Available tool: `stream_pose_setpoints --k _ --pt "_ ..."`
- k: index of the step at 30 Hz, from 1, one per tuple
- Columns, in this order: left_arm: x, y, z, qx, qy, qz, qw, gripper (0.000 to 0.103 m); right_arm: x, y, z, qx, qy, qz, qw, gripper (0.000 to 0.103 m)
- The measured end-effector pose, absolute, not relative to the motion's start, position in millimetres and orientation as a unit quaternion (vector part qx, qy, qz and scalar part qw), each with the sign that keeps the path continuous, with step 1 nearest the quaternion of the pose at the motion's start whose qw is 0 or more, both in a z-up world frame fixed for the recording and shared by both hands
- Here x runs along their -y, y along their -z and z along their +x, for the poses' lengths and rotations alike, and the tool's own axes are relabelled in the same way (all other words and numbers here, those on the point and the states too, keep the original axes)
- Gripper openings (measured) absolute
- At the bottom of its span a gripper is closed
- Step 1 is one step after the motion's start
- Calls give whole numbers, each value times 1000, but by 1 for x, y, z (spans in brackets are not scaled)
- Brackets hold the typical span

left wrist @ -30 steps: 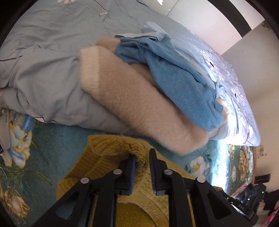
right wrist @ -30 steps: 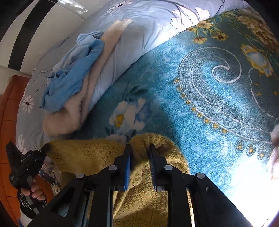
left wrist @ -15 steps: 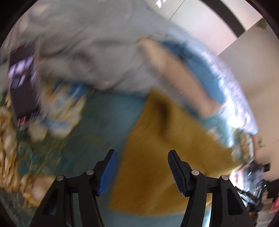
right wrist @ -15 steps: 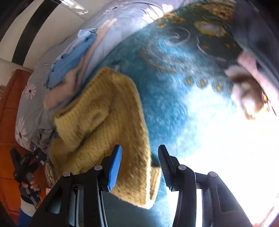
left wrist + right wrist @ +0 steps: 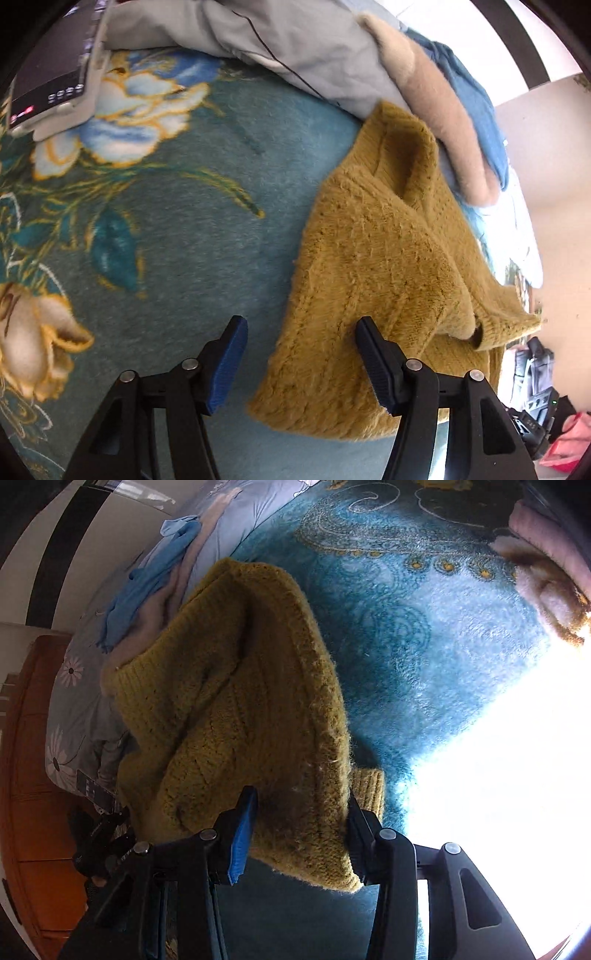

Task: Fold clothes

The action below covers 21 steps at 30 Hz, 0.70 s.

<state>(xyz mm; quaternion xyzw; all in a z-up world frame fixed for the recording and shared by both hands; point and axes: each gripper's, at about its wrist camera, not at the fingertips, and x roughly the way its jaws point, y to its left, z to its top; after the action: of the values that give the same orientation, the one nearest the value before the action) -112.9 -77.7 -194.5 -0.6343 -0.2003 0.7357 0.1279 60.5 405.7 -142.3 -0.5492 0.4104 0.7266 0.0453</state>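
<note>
A teal floral blanket (image 5: 192, 229) covers the bed. On it lies the mustard knitted sweater (image 5: 373, 266), folded into a bundle, its far edge touching a grey duvet (image 5: 295, 44). On the duvet rest a beige fuzzy garment (image 5: 436, 110) and a blue garment (image 5: 476, 110). The left tool (image 5: 299, 354) is spread wide over the sweater's near edge, holding nothing. The right tool (image 5: 299, 827) is also spread, with the sweater's corner between its fingers.
</note>
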Motion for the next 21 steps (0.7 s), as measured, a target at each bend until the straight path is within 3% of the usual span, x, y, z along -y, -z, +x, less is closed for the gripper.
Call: stream_pose_setpoints --k 3,8,9,11,13,21 --pt "74 190 -113 203 -733 -637 128 63 -405 134 60 -415 -733 -537 42 43" --pt "74 191 -106 236 -700 -659 143 63 -403 128 56 -409 -734 -540 43 18" --pt "74 192 -105 238 -697 -661 143 62 -402 127 54 -405 -734 -544 44 17" --pt "73 188 -103 232 -701 -660 138 52 -400 125 51 -398 -733 -550 47 15" --pt "72 181 -101 221 -711 -655 132 16 -400 122 48 -399 -733 -549 47 14" --pt "58 98 -98 206 -772 -575 174 11 -408 66 25 -395 -772 -498 9 12"
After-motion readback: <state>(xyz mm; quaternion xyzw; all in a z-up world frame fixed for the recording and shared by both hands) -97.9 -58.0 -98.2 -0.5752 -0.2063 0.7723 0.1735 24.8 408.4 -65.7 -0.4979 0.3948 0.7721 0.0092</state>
